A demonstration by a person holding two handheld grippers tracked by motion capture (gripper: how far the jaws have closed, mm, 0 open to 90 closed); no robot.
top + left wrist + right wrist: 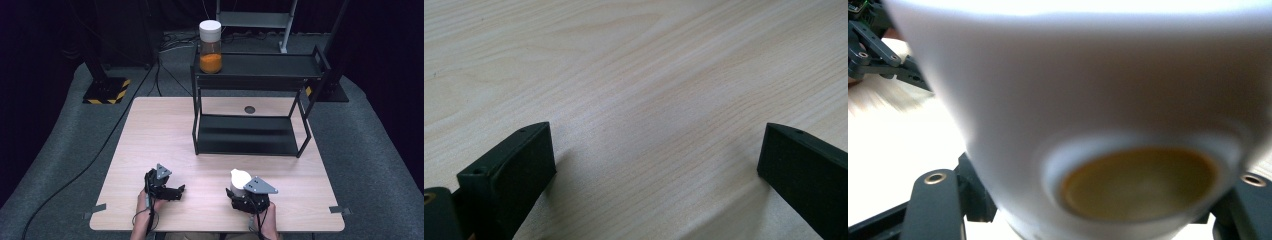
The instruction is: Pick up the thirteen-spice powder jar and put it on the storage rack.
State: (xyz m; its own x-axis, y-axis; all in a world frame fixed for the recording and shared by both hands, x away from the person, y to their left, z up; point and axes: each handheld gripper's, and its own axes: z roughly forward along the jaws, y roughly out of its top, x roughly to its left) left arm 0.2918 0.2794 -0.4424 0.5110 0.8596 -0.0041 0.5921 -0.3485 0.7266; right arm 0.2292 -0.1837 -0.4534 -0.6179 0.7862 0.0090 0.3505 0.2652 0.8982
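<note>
Two grippers: I have one in each hand at the near edge of the table (150, 130).
Right gripper (239, 192): jaws clamped on a white cup (239, 181); they have just closed onto it.
Cup position: near right part of the table, inside my right jaws, well short of the rack (250, 100).
Cup axis: in the right gripper view the cup (1088, 100) shows its recessed base toward the camera, so I judge it tilted or lying along the jaws; exact tilt I cannot tell.
Left gripper (172, 192): jaws apart, nothing between them, bare wood beneath (649, 100).
Key relation: the rack lies straight ahead of the cup, away from me; the right hand is nearer.
Jar (210, 46): upright on the rack's top shelf, left end, orange fill.
Next move, my judgement: lift and carry forward to a shelf.
</note>
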